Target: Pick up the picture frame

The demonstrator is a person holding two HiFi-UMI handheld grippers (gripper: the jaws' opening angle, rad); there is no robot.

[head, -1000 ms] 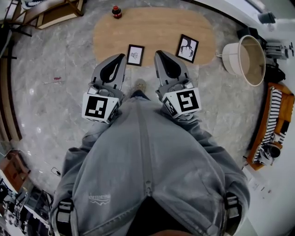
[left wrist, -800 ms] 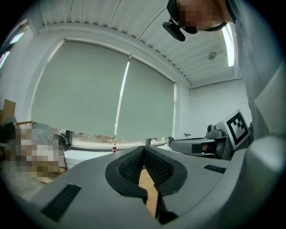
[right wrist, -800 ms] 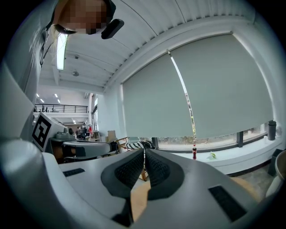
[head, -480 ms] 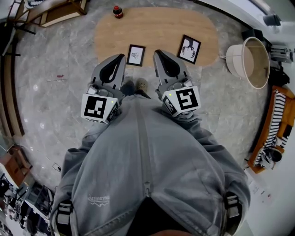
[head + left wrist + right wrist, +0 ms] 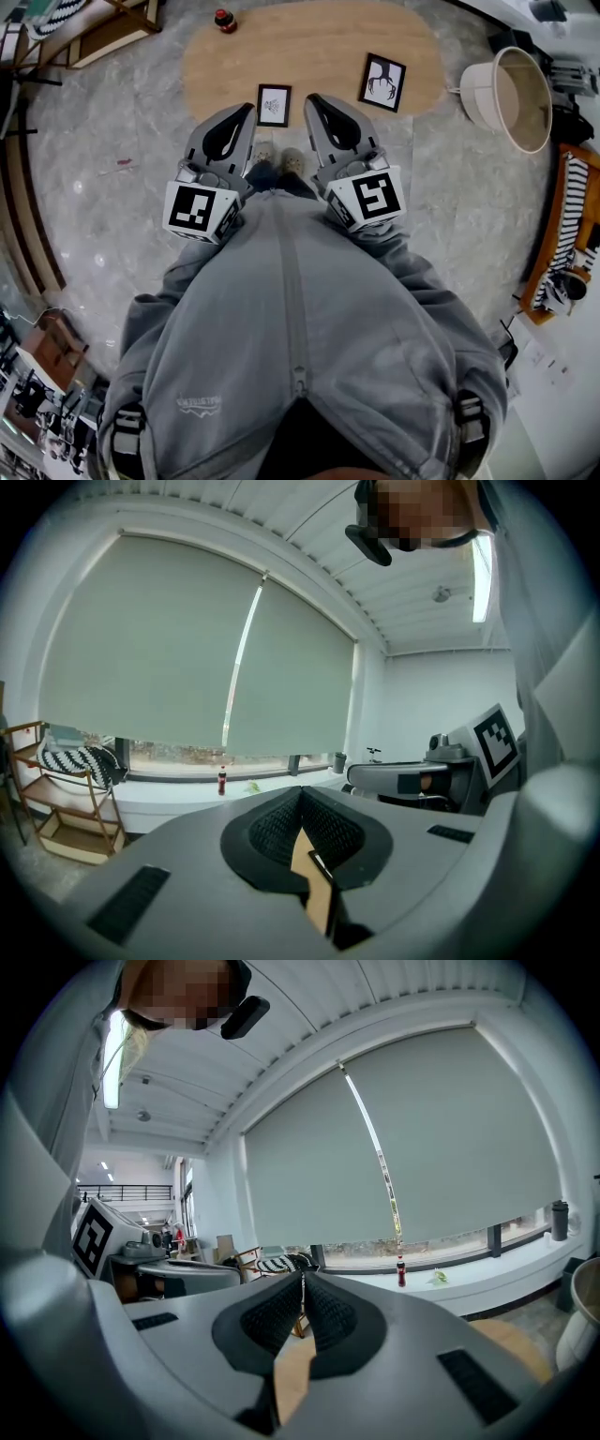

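Two frames sit on the bench point(image 5: 309, 47), and the task does not say which to take, so the first risk is going for the wrong one. The left frame point(image 5: 274, 105) is at the near edge, in line between the two grippers. The right frame point(image 5: 382, 82) is well apart from it, ahead of the right gripper point(image 5: 312, 100) and out to its side.

Both pairs of fingers point(image 5: 272, 832) are clenched tight with nothing between them. If they arrive like that, the tips would shove a frame across the wood or knock it over instead of straddling it, so they need to part first.

I cannot tell whether the frames lie flat or lean back. If flat, the thin rim gives little to bite on, and the pads may slip off or scrape the glass. The bench is low, so a hurried reach down could strike its edge. The bottle point(image 5: 224, 21) at the far end is well clear.

The left gripper point(image 5: 246, 112) and the right one are held side by side in front of the waist. Their marker cubes face the body and their fingers point forward and slightly down towards the bench. The person's shoes point(image 5: 279, 159) show between them on the floor point(image 5: 122, 141)
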